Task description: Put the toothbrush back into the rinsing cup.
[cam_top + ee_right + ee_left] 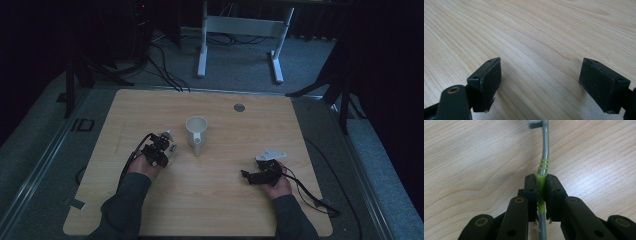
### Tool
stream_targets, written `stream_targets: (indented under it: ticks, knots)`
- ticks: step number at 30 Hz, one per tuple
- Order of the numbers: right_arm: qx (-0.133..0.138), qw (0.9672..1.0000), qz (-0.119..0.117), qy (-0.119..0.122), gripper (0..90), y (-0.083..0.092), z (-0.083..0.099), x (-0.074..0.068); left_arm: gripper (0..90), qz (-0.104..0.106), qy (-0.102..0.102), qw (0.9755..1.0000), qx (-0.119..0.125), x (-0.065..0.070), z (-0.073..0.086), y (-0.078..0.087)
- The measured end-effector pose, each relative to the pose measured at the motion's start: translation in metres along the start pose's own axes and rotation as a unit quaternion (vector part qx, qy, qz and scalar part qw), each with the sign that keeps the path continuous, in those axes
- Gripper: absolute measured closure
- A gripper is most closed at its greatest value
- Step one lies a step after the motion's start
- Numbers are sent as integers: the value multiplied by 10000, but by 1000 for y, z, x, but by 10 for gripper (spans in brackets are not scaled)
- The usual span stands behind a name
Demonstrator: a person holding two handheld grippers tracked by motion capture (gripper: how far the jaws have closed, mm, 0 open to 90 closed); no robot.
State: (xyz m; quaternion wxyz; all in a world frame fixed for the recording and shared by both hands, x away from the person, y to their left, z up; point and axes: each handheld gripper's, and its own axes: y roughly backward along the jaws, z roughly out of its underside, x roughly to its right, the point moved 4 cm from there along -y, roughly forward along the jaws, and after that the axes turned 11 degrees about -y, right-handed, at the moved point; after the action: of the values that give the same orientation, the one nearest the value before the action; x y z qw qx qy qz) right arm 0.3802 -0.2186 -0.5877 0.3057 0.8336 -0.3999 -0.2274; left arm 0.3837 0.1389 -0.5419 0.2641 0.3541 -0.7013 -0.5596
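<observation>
- The left gripper (pixel 541 192) has its two black jaws squeezed tight on a toothbrush (pixel 545 157).
- The pads press on the green part of the toothbrush handle, one pad on each side.
- The grey neck of the toothbrush sticks out past the jaws, with three green rings on it, and the bristle head is at the far end, at the top edge of the left gripper view.
- The toothbrush is low over the wooden table (pixel 469 157); I cannot tell if it touches the wood.
- From above, the left gripper (pixel 167 145) is just to the left of a white cup (pixel 196 131), near it but not touching.
- The right gripper (pixel 541 85) has its jaws wide apart, with just bare table between them.
- From above, the right gripper (pixel 246 174) is low over the table (pixel 215 205), well apart from the cup.
- Count: two grippers, one toothbrush, one cup, one table.
- The cup stands upright near the middle of the table, with its handle pointing toward the person.
</observation>
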Motion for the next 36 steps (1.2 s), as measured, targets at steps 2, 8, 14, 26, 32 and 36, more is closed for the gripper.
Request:
stream_targets:
  ticks: [2,8,14,26,32,36]
  knots:
    - [0,10000,0,-1,176,0,0,0,814,26,-13,10000,45,0,0,3]
    - [1,10000,0,-8,176,0,0,0,814,47,23,9996,288,-1,1,10]
    - [-1,10000,1,-3,176,0,0,0,814,64,-25,9990,452,0,2,15]
    - [0,10000,0,-1,176,0,0,0,814,-27,28,9968,805,-1,3,22]
    - [3,10000,3,4,176,0,0,0,813,-132,118,9941,1073,-3,4,29]
    - [7,10000,1,6,176,0,0,0,813,-126,129,9930,1167,-4,4,32]
